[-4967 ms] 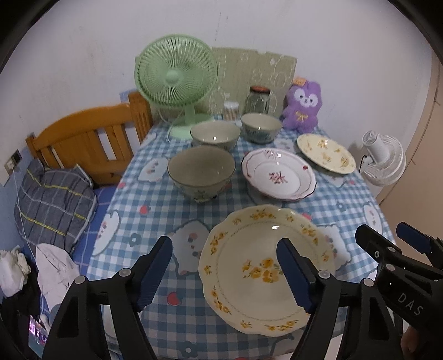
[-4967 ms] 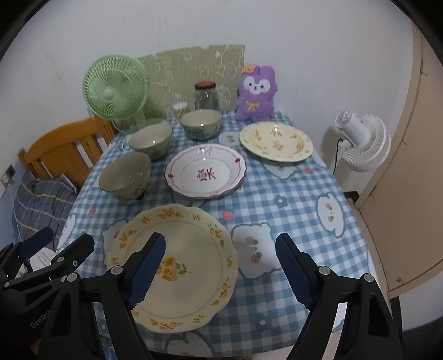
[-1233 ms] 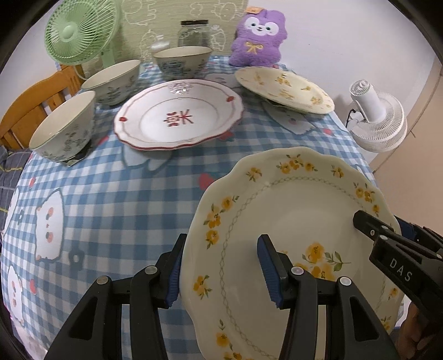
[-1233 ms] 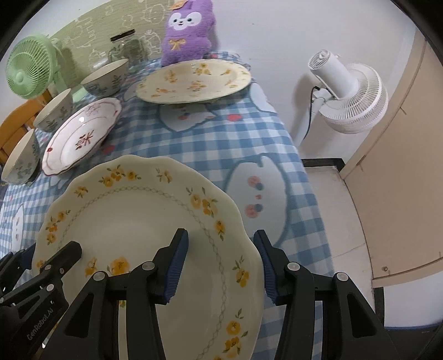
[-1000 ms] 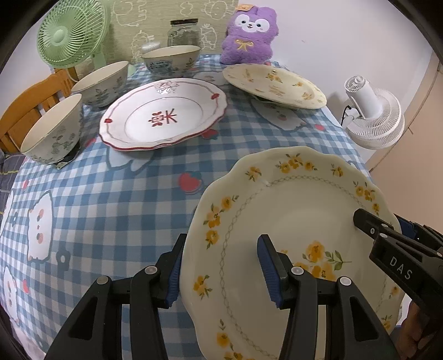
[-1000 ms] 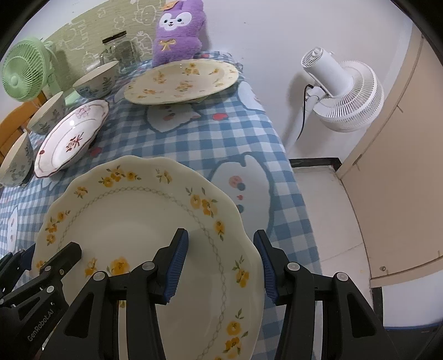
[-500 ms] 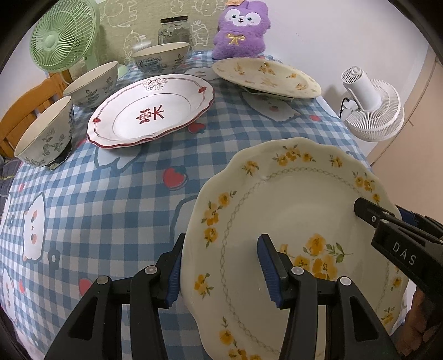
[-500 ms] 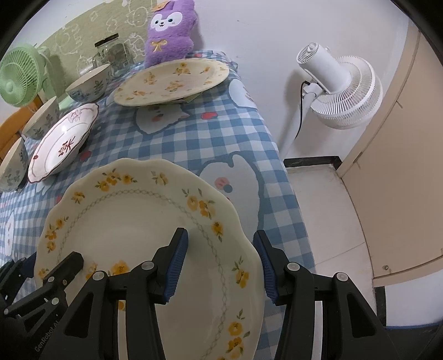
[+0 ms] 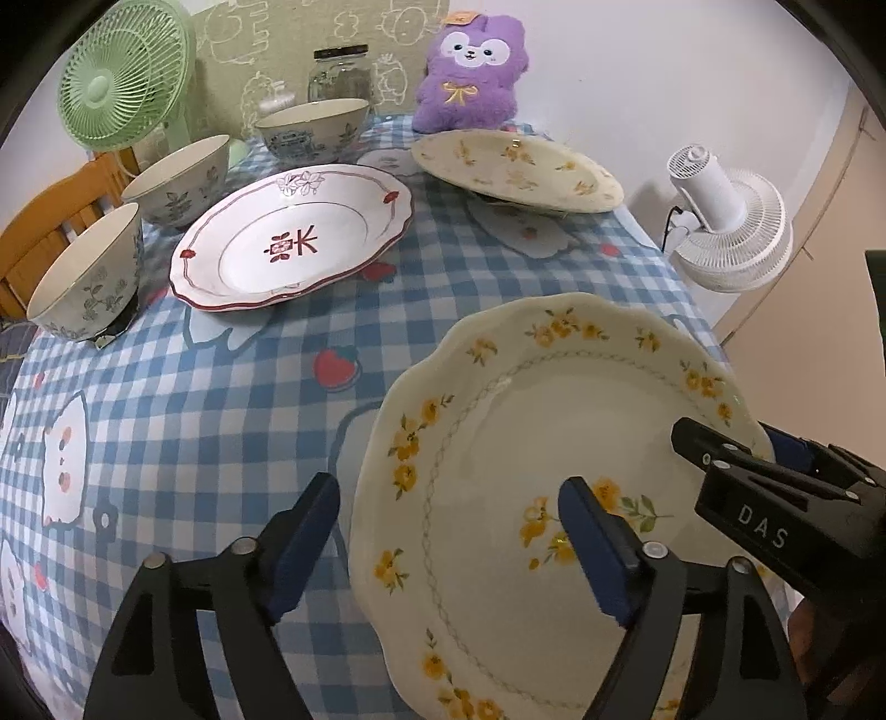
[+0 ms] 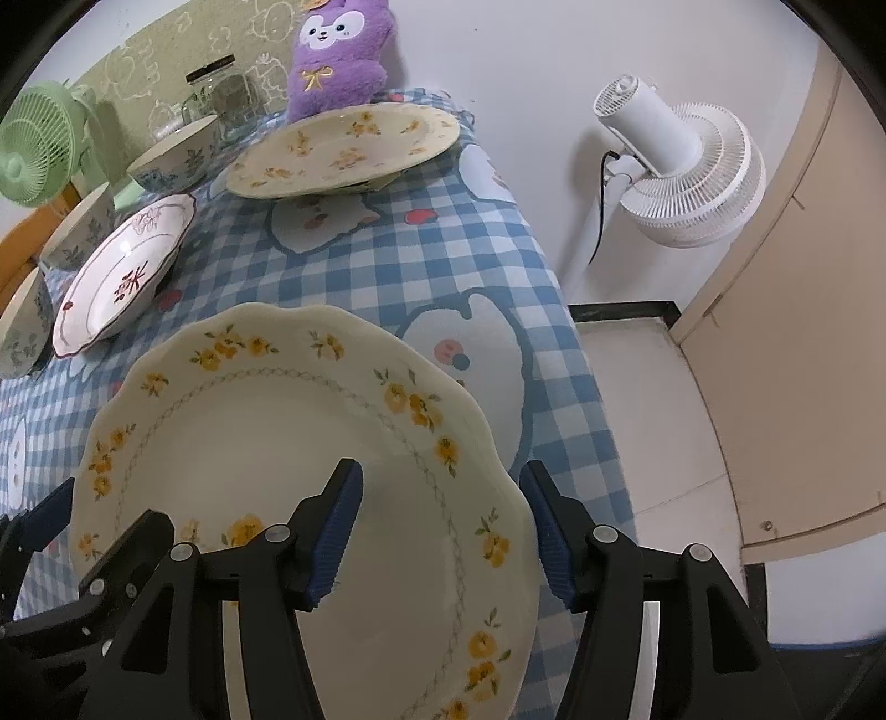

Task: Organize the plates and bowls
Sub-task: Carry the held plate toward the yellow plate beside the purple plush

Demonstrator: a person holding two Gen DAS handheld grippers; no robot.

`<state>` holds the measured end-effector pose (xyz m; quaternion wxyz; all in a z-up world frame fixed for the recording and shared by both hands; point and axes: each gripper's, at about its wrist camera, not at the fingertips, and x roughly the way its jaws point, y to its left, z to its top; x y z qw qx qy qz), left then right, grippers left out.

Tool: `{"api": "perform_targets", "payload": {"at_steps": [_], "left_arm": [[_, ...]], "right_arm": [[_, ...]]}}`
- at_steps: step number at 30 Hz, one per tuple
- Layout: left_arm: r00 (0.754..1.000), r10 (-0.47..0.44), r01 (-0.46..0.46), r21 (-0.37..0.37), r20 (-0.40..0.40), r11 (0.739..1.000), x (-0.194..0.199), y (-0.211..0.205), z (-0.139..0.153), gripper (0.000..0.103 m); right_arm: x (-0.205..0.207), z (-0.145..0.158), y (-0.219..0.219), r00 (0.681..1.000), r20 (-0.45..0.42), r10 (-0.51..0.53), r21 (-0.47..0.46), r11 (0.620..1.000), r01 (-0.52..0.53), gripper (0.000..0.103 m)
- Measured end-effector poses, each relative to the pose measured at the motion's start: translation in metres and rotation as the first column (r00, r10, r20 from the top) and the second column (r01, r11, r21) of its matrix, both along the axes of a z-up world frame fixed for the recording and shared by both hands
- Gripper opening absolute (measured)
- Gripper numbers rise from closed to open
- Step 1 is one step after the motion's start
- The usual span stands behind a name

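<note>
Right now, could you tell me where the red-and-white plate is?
In the left wrist view the red-and-white plate sits left of centre on the checked tablecloth, between the three bowls and the far yellow-flowered plate.

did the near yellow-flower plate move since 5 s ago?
Yes. The yellow-flower plate went right, from in front of the red-rimmed plate to the tablecloth's edge by the white fan.

You face a white wall [image 9: 664,66] behind a table [image 9: 221,399] under a blue checked cloth. A green patterned panel [image 9: 332,27] leans on the wall. A wooden chair [image 9: 33,238] stands at the table's left; right, a beige door [image 10: 803,332] and pale floor [image 10: 653,415].
</note>
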<state>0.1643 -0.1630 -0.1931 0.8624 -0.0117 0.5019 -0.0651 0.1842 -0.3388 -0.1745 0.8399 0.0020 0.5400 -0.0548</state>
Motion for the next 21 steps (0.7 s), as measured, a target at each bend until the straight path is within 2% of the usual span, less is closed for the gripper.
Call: {"api": "perform_targets", "payload": {"at_steps": [4,8,17,21], "left_arm": [[1.000,-0.008,0.008,-0.001,0.011,1.000,-0.001,0.000,0.009,0.086],[0.999,-0.012,0.012,0.007,0.037,1.000,-0.004,0.001,0.023,0.091],[0.996,-0.006,0.004,0.024,0.084,1.000,-0.012,0.001,0.054,0.092],[0.994,0.007,-0.009,0.020,0.105,1.000,-0.017,-0.001,0.070,0.092]], "right_arm": [[-0.002,0.012,0.001,0.999,0.031,-0.022,0.004,1.000,0.022,0.063],[-0.004,0.028,0.008,0.998,0.070,0.001,0.018,1.000,-0.003,0.063],[-0.012,0.063,0.017,0.990,0.135,0.033,0.042,0.998,-0.039,0.064],[-0.016,0.080,0.018,0.985,0.163,0.049,0.053,0.997,-0.058,0.070]]}}
